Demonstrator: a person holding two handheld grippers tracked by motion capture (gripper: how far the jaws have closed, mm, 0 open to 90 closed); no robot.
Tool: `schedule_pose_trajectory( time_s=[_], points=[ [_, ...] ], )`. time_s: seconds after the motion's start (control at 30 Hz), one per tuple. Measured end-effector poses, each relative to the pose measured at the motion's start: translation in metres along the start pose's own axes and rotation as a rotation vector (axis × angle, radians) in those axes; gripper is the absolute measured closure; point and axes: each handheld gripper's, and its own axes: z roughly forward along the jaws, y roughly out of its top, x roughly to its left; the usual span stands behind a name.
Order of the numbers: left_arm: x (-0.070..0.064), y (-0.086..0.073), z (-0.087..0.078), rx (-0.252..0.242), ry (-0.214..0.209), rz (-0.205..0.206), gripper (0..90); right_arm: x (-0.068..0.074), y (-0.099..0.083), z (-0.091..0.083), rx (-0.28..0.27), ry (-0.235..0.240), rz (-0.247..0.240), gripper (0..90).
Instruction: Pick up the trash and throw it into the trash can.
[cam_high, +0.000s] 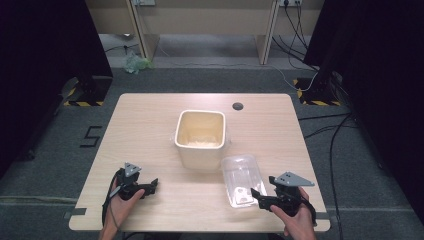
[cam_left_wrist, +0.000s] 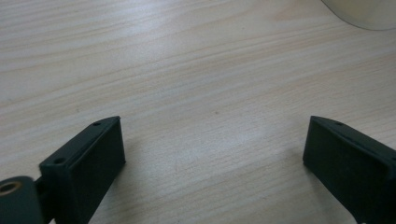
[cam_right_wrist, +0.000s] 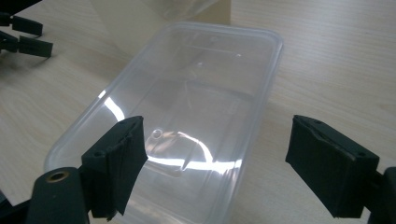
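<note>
Presently on the wooden table (cam_high: 150, 125), listed by position relative to each claw.

Right claw (cam_high: 261, 196): held in the person's right hand (cam_high: 299, 220) at the near right of the table. Jaws spread wide apart, gripping nothing. In the right gripper view its gap (cam_right_wrist: 217, 161) straddles the near end of the clear plastic tub.

Clear plastic tub (cam_high: 242, 179): rectangular, see-through, lying flat on the table directly ahead of the right claw. One jaw sits over the tub's near corner; the other stands beside its long edge, over bare wood. Whether either jaw touches the plastic cannot be told. Strong glare marks its base (cam_right_wrist: 187, 107).

Cream bin (cam_high: 200, 138): square, open-topped, upright, beyond the tub's far end and just beside it, ahead of the right claw and off to its left. Ahead and to the right of the left claw, well apart from it. A curved sliver of its wall (cam_left_wrist: 362, 11) shows in the left gripper view's upper corner.

Left claw (cam_high: 151, 186): held in the person's left hand (cam_high: 121, 200) at the near left of the table. Jaws wide apart, empty, with bare wood between them (cam_left_wrist: 212, 140).

Round dark hole (cam_high: 237, 106): in the tabletop, beyond the bin, far from both claws.
</note>
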Motion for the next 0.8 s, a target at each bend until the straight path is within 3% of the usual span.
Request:
schedule_pose_trajectory(
  time_s=[0.2, 0.4, 0.57, 0.6, 0.67, 0.8],
  points=[
    [-0.01, -0.002, -0.004, -0.01, -0.006, 0.001, 13.7, -0.01, 0.001, 0.007, 0.011, 0.014, 0.029, 20.1],
    [-0.041, -0.002, -0.01, -0.015, -0.102, 0.028, 14.8, -0.015, 0.004, 0.015, 0.018, 0.031, 0.033, 20.1],
    [-0.078, 0.005, -0.01, -0.041, -0.187, 0.065, 14.9, -0.013, 0.007, 0.021, 0.027, 0.031, 0.031, 20.1],
    [-0.078, 0.005, -0.01, -0.041, -0.187, 0.065, 15.0, -0.013, 0.007, 0.021, 0.027, 0.031, 0.031, 20.1],
    [-0.094, 0.01, -0.006, -0.046, -0.219, 0.066, 15.2, -0.015, 0.007, 0.025, 0.042, 0.036, 0.027, 20.1],
    [-0.109, 0.016, -0.003, -0.051, -0.249, 0.085, 15.4, -0.018, 0.007, 0.028, 0.043, 0.041, 0.039, 20.0]
  ],
)
